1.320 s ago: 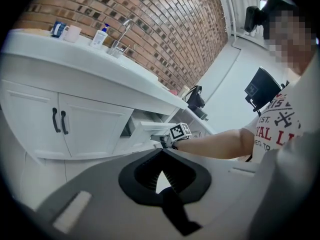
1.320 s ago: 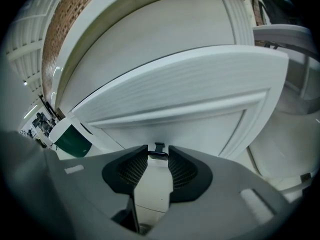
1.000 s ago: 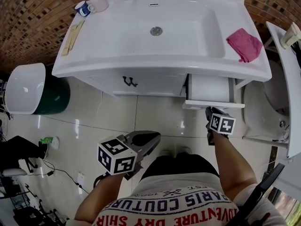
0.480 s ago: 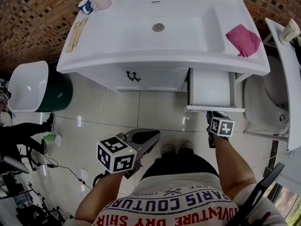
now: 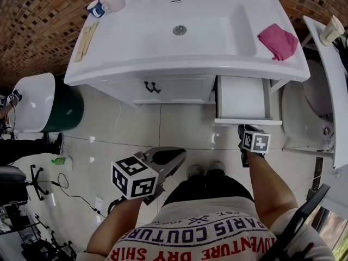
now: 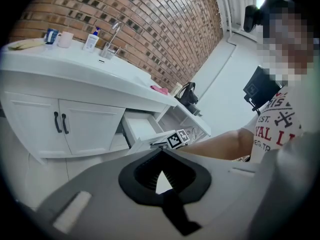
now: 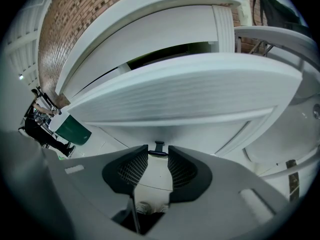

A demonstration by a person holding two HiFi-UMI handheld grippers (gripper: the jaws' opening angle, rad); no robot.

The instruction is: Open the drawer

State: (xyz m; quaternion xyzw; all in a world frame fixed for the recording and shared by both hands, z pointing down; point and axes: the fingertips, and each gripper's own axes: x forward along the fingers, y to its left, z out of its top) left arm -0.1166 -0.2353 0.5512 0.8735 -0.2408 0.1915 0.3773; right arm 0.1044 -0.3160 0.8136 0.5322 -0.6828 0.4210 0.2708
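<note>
The white drawer (image 5: 242,99) stands pulled out from the right side of the vanity (image 5: 163,58), its inside empty. My right gripper (image 5: 243,128) is at the drawer front (image 5: 247,122). In the right gripper view the small dark handle (image 7: 159,148) sits between the tips of my right gripper (image 7: 158,152), which is shut on it. My left gripper (image 5: 178,156) hangs over the floor, left of the drawer and well away from it. Its jaws are shut with nothing in them, as the left gripper view (image 6: 161,154) also shows, with the open drawer (image 6: 140,126) beyond.
Cabinet doors with dark handles (image 5: 151,87) are left of the drawer. A pink cloth (image 5: 277,39) and mugs (image 5: 106,4) lie on the sink top. A green bin (image 5: 62,110) stands at left, a white shelf (image 5: 326,69) at right. The person's feet (image 5: 204,170) stand below the drawer.
The drawer has come a little further out of the vanity with my right gripper on its handle. The left gripper has barely moved.
</note>
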